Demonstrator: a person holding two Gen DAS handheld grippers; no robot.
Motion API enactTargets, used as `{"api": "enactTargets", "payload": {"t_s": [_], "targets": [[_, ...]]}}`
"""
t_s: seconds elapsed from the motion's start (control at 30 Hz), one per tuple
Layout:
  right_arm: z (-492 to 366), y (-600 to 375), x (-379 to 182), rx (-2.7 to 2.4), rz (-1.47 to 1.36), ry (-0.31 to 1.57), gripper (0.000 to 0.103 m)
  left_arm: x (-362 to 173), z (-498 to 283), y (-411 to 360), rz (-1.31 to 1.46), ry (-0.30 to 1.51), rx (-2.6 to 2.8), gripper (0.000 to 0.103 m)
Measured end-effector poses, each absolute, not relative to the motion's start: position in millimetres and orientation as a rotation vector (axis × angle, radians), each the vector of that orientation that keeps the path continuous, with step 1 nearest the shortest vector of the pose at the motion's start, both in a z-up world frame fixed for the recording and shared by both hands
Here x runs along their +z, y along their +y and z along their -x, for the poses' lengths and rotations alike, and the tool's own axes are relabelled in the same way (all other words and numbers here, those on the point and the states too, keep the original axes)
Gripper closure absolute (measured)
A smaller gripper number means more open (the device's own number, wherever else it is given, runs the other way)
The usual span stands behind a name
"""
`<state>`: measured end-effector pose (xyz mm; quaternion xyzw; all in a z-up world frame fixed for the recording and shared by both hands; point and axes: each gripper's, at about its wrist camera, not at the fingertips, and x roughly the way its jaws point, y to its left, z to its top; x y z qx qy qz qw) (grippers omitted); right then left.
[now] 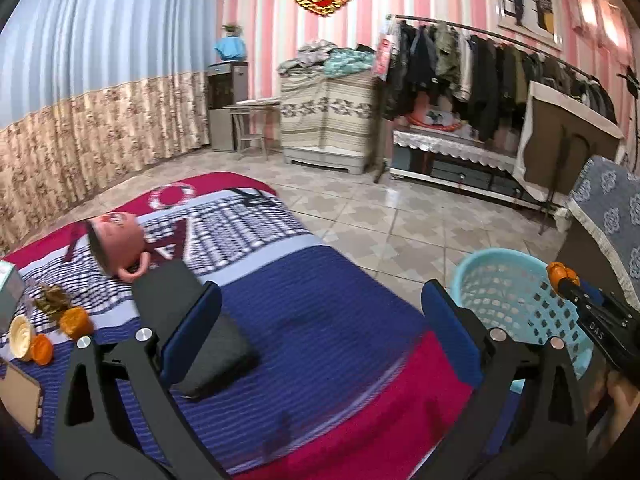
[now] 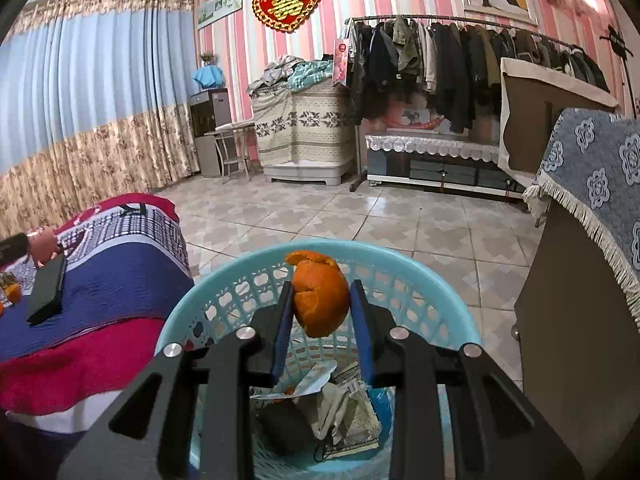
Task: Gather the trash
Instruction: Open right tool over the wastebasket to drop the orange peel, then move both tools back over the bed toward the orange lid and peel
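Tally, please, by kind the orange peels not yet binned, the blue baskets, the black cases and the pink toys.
Peels: 3 (one and another on the bed, one in the right gripper)
Basket: 1
Case: 1
Toy: 1
Total: 6

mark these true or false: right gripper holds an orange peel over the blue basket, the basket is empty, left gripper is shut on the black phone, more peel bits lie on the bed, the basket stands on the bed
1. The right gripper holds an orange peel over the blue basket. True.
2. The basket is empty. False: paper and wrappers lie in it.
3. The left gripper is shut on the black phone. False: its jaws stand wide open and hold nothing.
4. More peel bits lie on the bed. True.
5. The basket stands on the bed. False: it stands on the tiled floor beside the bed.
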<state>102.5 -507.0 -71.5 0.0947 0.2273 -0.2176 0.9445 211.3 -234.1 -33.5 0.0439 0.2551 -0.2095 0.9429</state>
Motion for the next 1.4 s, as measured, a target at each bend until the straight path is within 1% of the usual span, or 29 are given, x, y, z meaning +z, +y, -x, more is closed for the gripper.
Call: {"api": "enactTargets", "payload": {"t_s": [0.07,0.13,0.2,0.23,0.27,0.33,0.57,0.9,1.0,1.1,1.4], "targets": [[-108.4,-507.5,-69.5,-0.444,-0.190,0.481,0.049,-31.1,-213.7,-222.5,-0.079,0.520,-0.412,0.006],[-110.1,-506.3,-64.4,-0.441,-0.178,0.476,0.040,-29.5,-214.7,-209.3,-0.071,0.517,-0.395,0.006],[-109.6,-501.6,-58.3,-0.451,-0.148,0.469,0.034,-27.1,-215.4,-197.0,-0.059,0.513,-0.380,0.006],[-109.4,-500.6,-56.0,-0.452,-0.142,0.466,0.029,-25.8,-215.5,-189.9,-0.052,0.511,-0.369,0.006],[-107.5,-498.4,-52.2,-0.452,-0.138,0.455,0.022,-25.5,-214.9,-183.8,-0.046,0.509,-0.359,0.006],[-104.4,-494.3,-46.1,-0.464,-0.133,0.431,0.013,-24.2,-215.1,-170.3,-0.038,0.509,-0.339,0.006],[-105.4,-473.4,-27.3,-0.461,-0.110,0.408,0.012,-19.2,-213.2,-124.3,-0.021,0.497,-0.271,0.006],[-116.6,-412.1,-0.2,-0.358,-0.061,0.367,0.011,-8.9,-206.3,-47.9,-0.011,0.482,-0.157,0.006],[-120.2,-393.0,5.3,-0.325,-0.060,0.353,0.007,-8.7,-203.3,-21.8,0.003,0.472,-0.125,0.006],[-127.2,-371.0,7.3,-0.282,-0.054,0.349,0.006,-11.0,-199.8,6.3,0.018,0.454,-0.079,0.006],[-151.1,-305.3,-4.6,-0.145,-0.013,0.378,0.005,-19.8,-192.8,53.3,0.008,0.443,0.030,0.006]]}}
